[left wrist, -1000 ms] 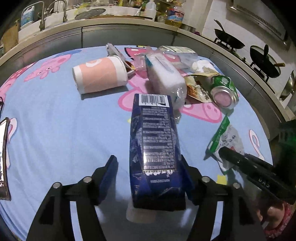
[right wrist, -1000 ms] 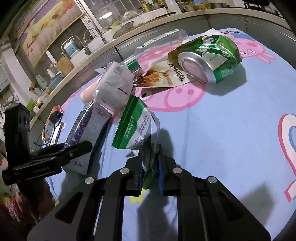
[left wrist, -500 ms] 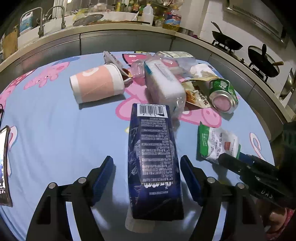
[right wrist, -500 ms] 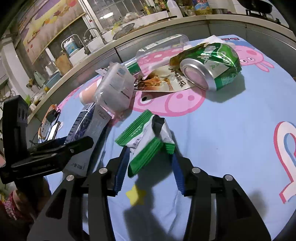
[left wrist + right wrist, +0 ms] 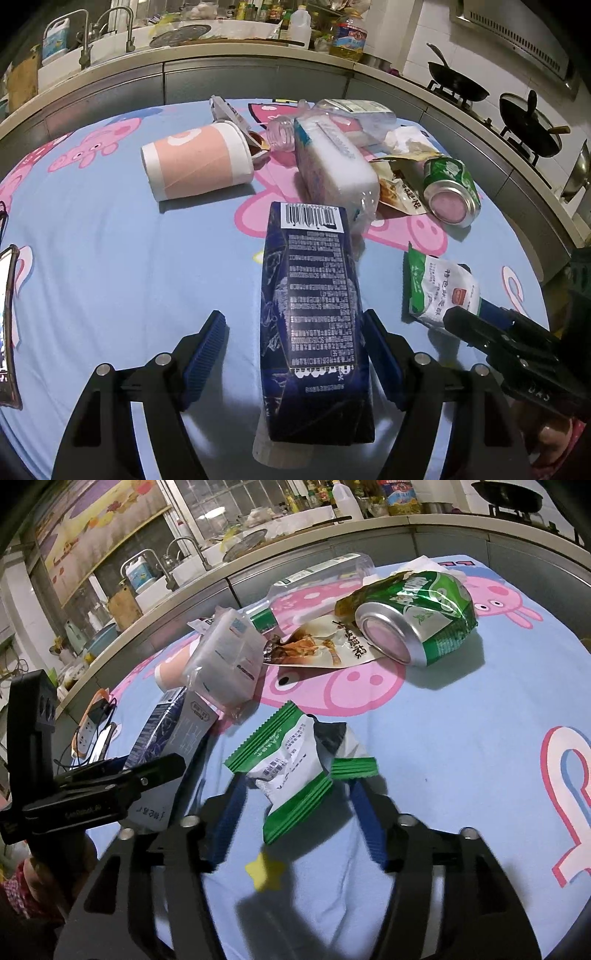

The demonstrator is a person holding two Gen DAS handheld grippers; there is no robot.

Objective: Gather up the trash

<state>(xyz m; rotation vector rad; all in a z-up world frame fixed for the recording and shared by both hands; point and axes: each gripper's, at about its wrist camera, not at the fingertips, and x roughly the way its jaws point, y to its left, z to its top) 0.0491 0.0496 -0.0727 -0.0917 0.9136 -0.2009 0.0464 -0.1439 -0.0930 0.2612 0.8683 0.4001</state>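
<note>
Left gripper (image 5: 295,354) jaws wide around blue carton (image 5: 314,314), right gripper (image 5: 295,812) jaws wide around green wrapper (image 5: 295,771)

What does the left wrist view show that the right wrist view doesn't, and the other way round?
Only the left wrist view shows the whole pink paper cup lying on its side and the barcode face of the dark blue carton between the open left tool. Only the right wrist view shows the power strip at the table edge and the open right tool straddling the green-and-white wrapper. Both show the carton, the wrapper, the green can and the clear plastic bottle.
</note>
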